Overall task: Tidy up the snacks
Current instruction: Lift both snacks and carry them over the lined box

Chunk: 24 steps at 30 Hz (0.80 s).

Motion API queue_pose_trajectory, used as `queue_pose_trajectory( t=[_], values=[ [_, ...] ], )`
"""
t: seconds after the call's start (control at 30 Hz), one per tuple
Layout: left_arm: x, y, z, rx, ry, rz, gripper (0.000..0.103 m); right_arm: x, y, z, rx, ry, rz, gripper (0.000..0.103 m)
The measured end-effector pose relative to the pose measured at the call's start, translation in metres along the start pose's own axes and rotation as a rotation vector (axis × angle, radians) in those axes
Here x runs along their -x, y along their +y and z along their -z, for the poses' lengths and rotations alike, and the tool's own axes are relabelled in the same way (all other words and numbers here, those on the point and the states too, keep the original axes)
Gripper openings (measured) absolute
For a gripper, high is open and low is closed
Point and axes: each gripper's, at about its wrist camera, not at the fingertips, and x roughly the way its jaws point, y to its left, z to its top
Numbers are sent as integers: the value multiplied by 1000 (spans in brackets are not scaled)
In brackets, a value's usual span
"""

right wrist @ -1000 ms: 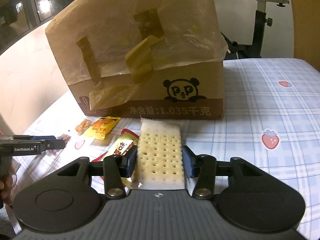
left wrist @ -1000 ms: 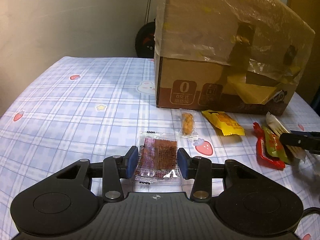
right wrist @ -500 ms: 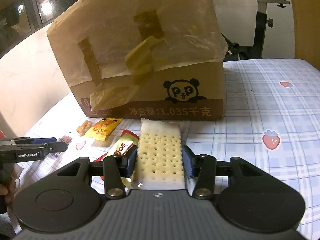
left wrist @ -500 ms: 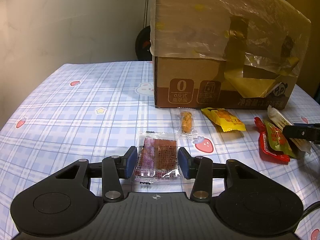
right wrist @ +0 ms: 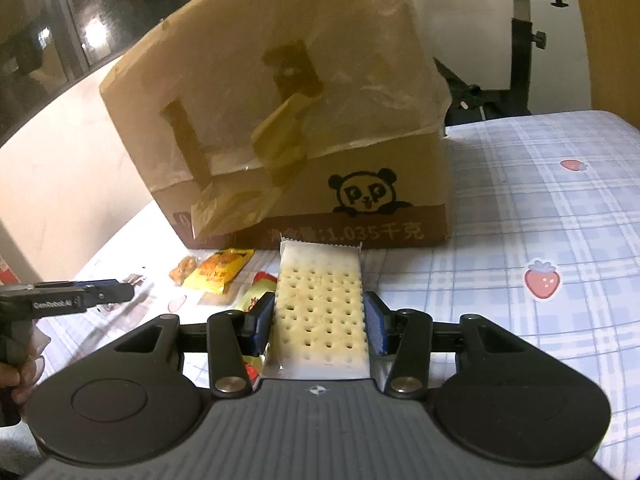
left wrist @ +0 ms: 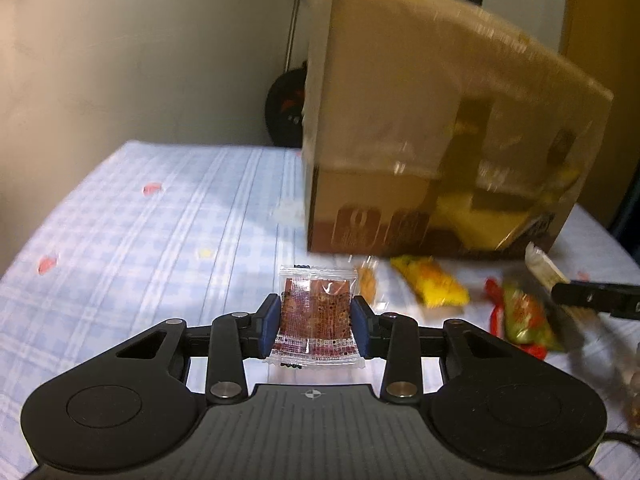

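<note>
My left gripper [left wrist: 314, 322] is shut on a clear packet of reddish-brown snack [left wrist: 316, 316], held above the tablecloth. My right gripper [right wrist: 319, 322] is shut on a white cracker packet [right wrist: 320, 304] in front of the cardboard box [right wrist: 280, 120]. The box also shows in the left wrist view [left wrist: 440, 120]. On the cloth lie a small orange snack packet [left wrist: 366, 282], a yellow packet [left wrist: 434, 286] and a green and red packet [left wrist: 522, 316]. The right gripper's finger [left wrist: 592, 296] shows at the right of the left wrist view.
A blue checked tablecloth [left wrist: 140, 240] with strawberry prints covers the table. The left gripper [right wrist: 76, 296] reaches in from the left of the right wrist view. An exercise bike [right wrist: 520, 40] stands behind the table.
My left gripper has lifted with the reddish-brown packet and moved toward the box; the view is blurred. My right gripper has hardly moved with the cracker packet.
</note>
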Motion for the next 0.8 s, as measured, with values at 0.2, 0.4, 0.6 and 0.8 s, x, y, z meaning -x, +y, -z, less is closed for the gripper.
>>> queue_pose_trajectory(
  t=[0.2, 0.4, 0.6, 0.8],
  values=[
    [23, -13, -29, -29, -96, 38, 40, 24, 1, -14, 0, -63, 0, 49],
    [51, -32, -65, -68, -224, 98, 40, 60, 13, -46, 35, -191, -24, 49],
    [77, -56, -109, -131, -349, 183, 40, 90, 31, -87, 91, -320, -81, 49],
    [60, -82, -159, -190, -387, 204, 40, 87, 41, -141, 140, -372, -107, 49]
  ],
)
